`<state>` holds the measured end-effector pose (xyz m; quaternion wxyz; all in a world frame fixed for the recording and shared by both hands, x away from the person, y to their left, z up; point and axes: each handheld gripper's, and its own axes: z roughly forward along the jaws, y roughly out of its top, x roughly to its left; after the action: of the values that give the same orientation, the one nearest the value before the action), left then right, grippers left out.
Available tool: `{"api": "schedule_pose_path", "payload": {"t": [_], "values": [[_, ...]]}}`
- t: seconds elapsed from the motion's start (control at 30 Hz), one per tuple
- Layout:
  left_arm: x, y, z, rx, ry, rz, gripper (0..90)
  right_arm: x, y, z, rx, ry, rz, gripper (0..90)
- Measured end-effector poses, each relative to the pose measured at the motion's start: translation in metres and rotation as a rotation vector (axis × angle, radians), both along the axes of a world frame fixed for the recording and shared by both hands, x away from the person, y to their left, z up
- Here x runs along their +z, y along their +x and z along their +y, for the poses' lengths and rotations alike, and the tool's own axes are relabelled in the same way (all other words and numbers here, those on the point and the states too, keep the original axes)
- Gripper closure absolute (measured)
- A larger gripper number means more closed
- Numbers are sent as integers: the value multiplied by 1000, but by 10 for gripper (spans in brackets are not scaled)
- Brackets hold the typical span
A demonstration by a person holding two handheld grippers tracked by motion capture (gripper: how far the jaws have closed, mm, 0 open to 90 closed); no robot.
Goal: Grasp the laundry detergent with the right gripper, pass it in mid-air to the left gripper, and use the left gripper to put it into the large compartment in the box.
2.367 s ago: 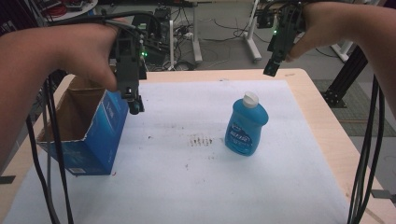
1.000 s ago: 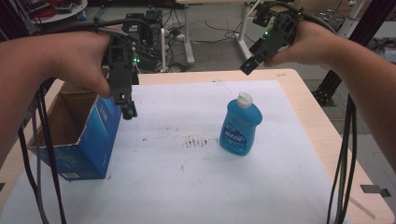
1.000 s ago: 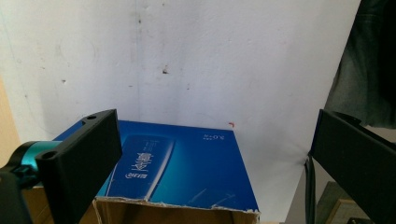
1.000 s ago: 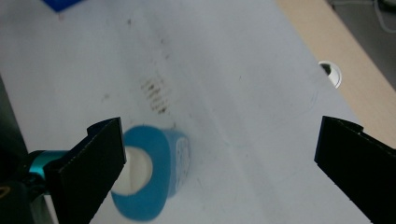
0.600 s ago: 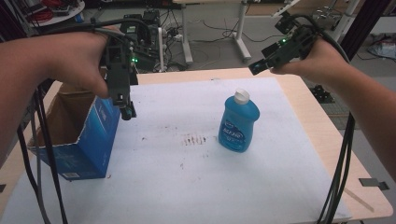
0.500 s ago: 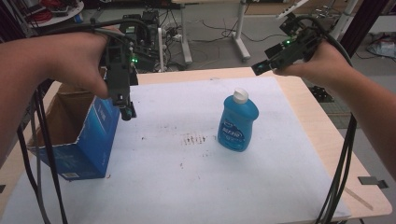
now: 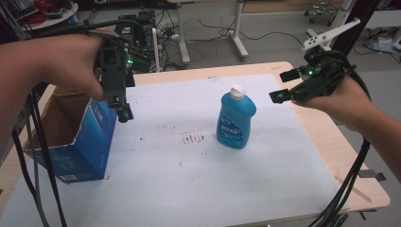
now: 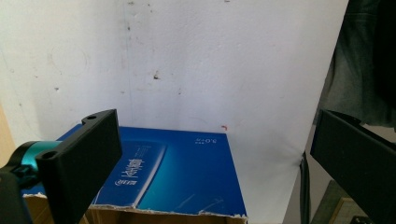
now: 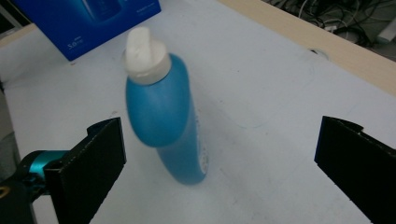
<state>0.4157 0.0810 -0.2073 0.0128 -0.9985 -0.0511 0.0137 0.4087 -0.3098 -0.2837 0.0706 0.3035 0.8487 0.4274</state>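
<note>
Left hand-held gripper spread wide over blue box; right hand-held gripper spread wide beside upright dish-soap bottle.

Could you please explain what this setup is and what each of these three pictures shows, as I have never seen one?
A person holds a handheld two-jaw gripper in each hand. The high view looks down on the table: the left gripper hangs over an open blue box, and the right gripper points at an upright blue soap bottle with a white cap. The other two pictures come from cameras riding on the grippers, looking out between their black jaws. Both are open; nothing is held.
</note>
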Motion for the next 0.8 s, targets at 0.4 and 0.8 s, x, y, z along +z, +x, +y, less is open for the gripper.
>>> {"api": "schedule_pose_path", "payload": {"t": [0.4, 0.8], "values": [[-2, -2, 0, 0, -6, 3, 19, -47, -26, 8, 36, 47, 18, 9], [-5, -2, -2, 1, -10, 5, 19, -91, -29, 24, -25, 163, 33, 9]]}}
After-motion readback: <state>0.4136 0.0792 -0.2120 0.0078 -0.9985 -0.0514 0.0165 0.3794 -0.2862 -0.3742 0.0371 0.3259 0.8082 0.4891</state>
